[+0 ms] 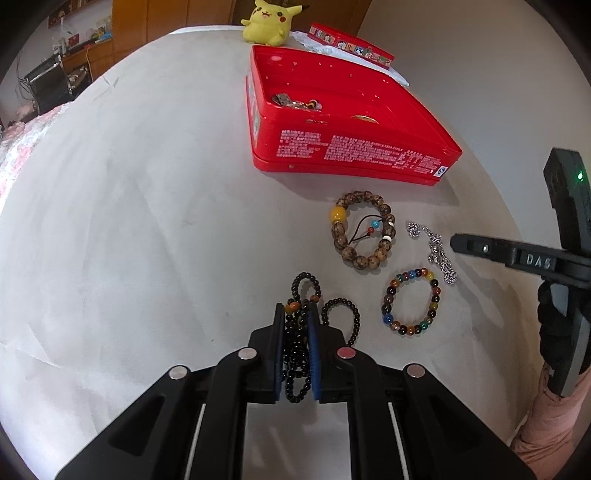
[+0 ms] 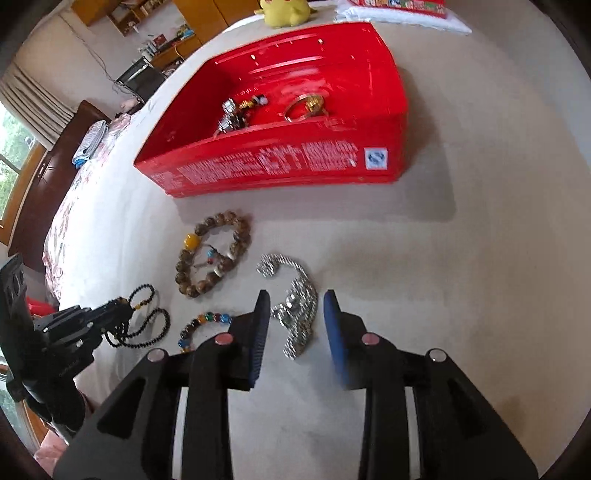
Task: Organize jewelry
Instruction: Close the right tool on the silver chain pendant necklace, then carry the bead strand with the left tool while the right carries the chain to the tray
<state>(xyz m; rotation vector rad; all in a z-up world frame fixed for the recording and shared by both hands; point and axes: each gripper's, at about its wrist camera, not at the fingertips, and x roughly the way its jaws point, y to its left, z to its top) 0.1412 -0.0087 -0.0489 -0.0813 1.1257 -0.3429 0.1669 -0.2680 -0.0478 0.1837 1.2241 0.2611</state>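
My left gripper is shut on a black bead necklace, whose loops trail on the table; it also shows in the right wrist view. My right gripper is open, its fingers either side of a silver chain, which also shows in the left wrist view. A brown bead bracelet with a yellow bead and a multicoloured bead bracelet lie on the table. An open red tin behind them holds several jewelry pieces.
A yellow Pikachu plush and the tin's red lid on white cloth sit at the table's far edge. The white table stretches left. A bed and furniture lie beyond it.
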